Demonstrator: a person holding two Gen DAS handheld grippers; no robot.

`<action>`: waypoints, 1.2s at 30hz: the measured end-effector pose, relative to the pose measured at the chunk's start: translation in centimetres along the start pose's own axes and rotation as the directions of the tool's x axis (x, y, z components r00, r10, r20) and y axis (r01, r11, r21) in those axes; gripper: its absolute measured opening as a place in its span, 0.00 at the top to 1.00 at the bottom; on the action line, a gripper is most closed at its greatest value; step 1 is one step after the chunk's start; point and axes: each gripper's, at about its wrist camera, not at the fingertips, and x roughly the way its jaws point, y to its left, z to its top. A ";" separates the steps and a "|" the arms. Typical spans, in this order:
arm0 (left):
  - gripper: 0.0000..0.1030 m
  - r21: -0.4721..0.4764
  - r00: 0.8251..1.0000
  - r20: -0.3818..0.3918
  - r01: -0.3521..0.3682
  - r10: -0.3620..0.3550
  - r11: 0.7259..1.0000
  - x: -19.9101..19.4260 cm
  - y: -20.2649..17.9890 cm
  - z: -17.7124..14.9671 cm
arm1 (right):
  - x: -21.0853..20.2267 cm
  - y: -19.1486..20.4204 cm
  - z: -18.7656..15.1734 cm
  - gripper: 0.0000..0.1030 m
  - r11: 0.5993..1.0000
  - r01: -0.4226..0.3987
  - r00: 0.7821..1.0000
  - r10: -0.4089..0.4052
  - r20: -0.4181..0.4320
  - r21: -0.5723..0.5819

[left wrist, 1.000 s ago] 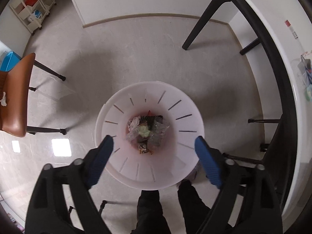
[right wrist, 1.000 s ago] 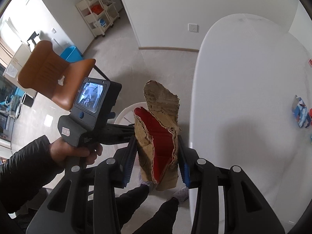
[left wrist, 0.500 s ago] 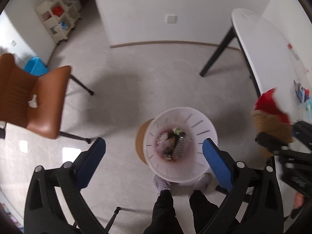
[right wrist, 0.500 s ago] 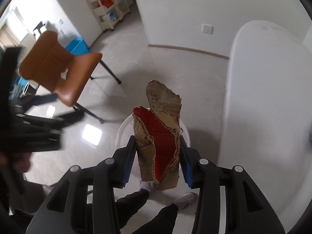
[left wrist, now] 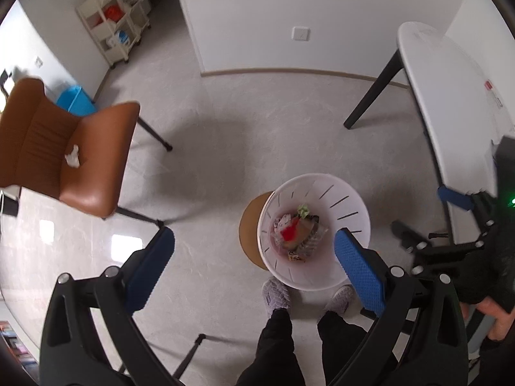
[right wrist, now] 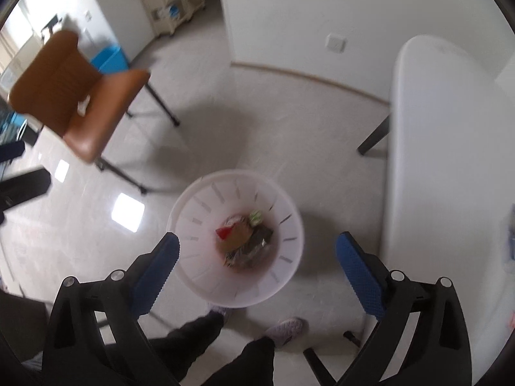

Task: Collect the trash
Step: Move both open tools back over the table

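drop step done: torn cardboard scrap (right wrist: 236, 236) lies in the white bin (right wrist: 206, 276) on the floor. right tongs (right wrist: 257, 265) spread, empty, above the bin; left tongs (left wrist: 254, 268) spread, empty. next target likely the crumpled tissue (left wrist: 72, 159) on the brown chair (left wrist: 93, 173): reach left, pinch lightly.

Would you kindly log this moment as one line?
left claw: open, empty | right claw: open, empty | torn cardboard: in white bin | tissue: on brown chair
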 end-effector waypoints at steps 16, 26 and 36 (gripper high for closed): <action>0.08 0.199 0.973 0.188 0.093 -0.131 0.976 -12.2 -13.3 2.5 | -20.7 -12.4 -4.6 0.03 0.952 0.095 0.916 -0.199 0.349 0.292; 0.08 0.305 0.959 0.217 0.111 -0.182 0.946 -15.0 -21.1 1.3 | -23.5 -18.7 -11.0 0.03 0.899 0.111 0.901 -0.271 0.340 0.423; 0.08 0.372 0.956 0.172 0.162 -0.239 0.914 -14.1 -27.9 -0.3 | -24.6 -24.1 -16.1 0.03 0.848 0.134 0.896 -0.324 0.302 0.512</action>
